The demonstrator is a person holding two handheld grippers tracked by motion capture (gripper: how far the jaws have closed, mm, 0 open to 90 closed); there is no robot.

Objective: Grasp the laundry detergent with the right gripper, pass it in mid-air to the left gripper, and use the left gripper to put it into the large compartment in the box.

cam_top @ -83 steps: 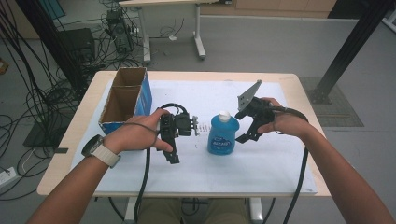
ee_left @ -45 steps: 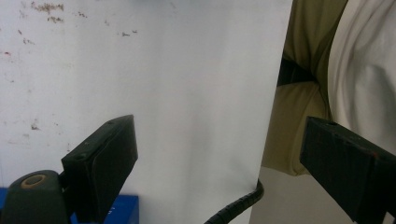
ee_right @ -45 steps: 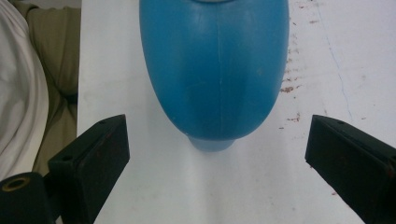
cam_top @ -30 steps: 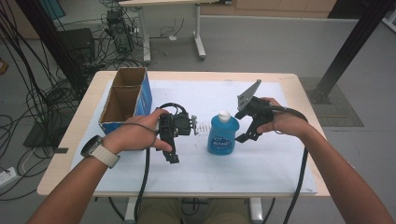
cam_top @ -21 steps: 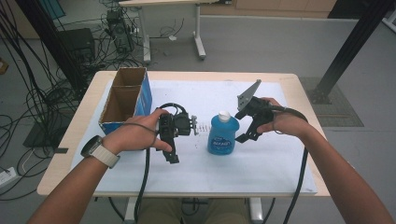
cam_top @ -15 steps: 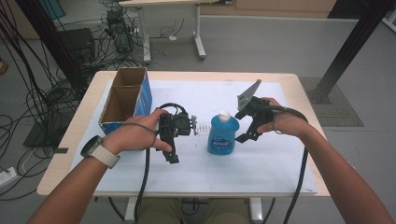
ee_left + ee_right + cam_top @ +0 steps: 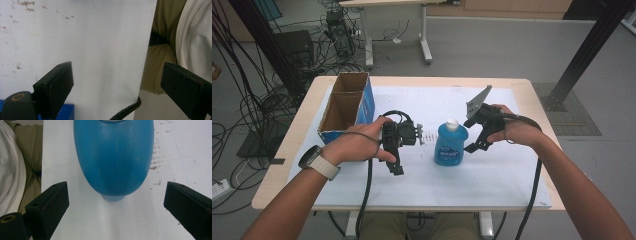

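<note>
A blue plastic bottle (image 7: 451, 146) with a white cap stands upright on the white mat, mid-table. My right gripper (image 7: 472, 135) is just right of it, open, its jaws level with the bottle's body and apart from it. In the right gripper view the bottle (image 7: 113, 157) is straight ahead, beyond the wide-apart fingertips of the gripper (image 7: 115, 187), with nothing between them. My left gripper (image 7: 401, 151) is held left of the bottle, tilted toward the person. In its own view that gripper (image 7: 115, 72) stands wide open over bare mat (image 7: 87, 37).
An open cardboard box (image 7: 345, 105) with a blue side stands at the left rear of the table. A small pale coiled piece (image 7: 428, 136) lies between the left gripper and the bottle. The table's near edge and the person's lap (image 7: 175, 37) are close.
</note>
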